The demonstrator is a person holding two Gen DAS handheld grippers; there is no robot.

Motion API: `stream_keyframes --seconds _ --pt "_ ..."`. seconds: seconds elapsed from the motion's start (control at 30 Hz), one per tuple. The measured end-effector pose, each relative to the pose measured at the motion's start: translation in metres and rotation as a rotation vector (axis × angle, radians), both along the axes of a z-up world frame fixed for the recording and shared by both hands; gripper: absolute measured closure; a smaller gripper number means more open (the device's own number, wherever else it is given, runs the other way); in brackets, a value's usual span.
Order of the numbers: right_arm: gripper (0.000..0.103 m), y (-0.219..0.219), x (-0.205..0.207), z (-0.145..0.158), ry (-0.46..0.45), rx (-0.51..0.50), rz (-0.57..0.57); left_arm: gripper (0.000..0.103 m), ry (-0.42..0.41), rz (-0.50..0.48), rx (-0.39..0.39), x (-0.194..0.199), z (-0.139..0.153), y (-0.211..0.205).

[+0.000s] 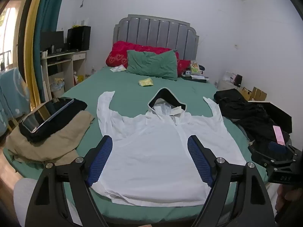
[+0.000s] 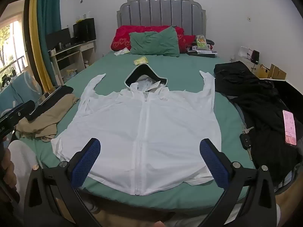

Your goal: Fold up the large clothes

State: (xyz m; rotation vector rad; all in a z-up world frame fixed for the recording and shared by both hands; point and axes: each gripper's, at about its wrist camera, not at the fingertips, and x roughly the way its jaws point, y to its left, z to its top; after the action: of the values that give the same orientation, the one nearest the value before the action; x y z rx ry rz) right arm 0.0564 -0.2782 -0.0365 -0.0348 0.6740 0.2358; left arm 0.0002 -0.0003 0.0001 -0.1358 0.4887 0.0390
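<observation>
Both tools hang above the near end of the bed, tipped downward, each spread wide with nothing between its blue pads; the left tool point(image 1: 149, 158) and the right tool point(image 2: 150, 159) are clear of the cloth, neither one touching it.

Straight ahead of them, and just beneath, lies the white hooded jacket point(image 2: 144, 121); it is spread flat on the green sheet point(image 2: 181, 66), front up and zipped closed, hem nearest the tools, hood point(image 2: 146, 73) pointing away toward the headboard; both sleeves are thrown out and upward, one to either side of the tools' line. By my reckoning no fold has been made yet; the garment is only laid out, so the sleeves, the sides and the lengthwise fold all remain to do.

To the left of the tools sits a heap of beige clothing point(image 1: 51, 143) with something dark and a tablet point(image 1: 46, 114) on top; whether that heap counts as finished I cannot tell. To the right lies a pile of black clothes point(image 2: 261, 102) carrying a phone with a pink screen point(image 2: 289, 127), and a car key point(image 2: 246, 140) rests beside it, close to the jacket's right edge. Farther off, beyond the hood, are a small yellow packet point(image 2: 141, 60), a green pillow point(image 2: 154, 43) and a red pillow point(image 2: 123, 36) against the grey headboard point(image 2: 161, 11).
</observation>
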Motion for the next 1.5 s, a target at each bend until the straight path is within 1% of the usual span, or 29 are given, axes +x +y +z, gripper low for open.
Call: stream_keyframes --seconds 0.03,0.13,0.17,0.27,0.37,0.43,1.5 --pt "0.0 -0.001 0.0 0.0 0.026 -0.006 0.001 0.019 0.001 -0.001 -0.001 0.0 0.0 0.0" --pt "0.0 -0.002 0.001 -0.001 0.023 -0.005 -0.004 0.019 0.006 -0.002 -0.015 0.002 -0.001 0.003" --pt "0.0 -0.002 0.001 -0.001 0.023 -0.006 -0.006 0.019 0.006 -0.007 -0.011 0.006 0.0 0.004" --pt "0.0 -0.004 0.0 0.001 0.021 0.002 -0.009 0.019 -0.017 -0.023 0.009 0.001 0.003 -0.001" --pt "0.0 -0.004 0.0 0.001 0.011 0.019 -0.01 0.019 -0.008 -0.032 0.015 -0.001 0.009 -0.004" --pt "0.0 -0.007 -0.001 0.001 0.007 0.026 -0.009 0.019 -0.01 -0.034 0.022 -0.001 0.005 -0.01" --pt "0.0 -0.014 -0.001 0.003 0.006 0.029 -0.021 0.019 -0.016 -0.039 0.03 0.001 0.007 -0.014"
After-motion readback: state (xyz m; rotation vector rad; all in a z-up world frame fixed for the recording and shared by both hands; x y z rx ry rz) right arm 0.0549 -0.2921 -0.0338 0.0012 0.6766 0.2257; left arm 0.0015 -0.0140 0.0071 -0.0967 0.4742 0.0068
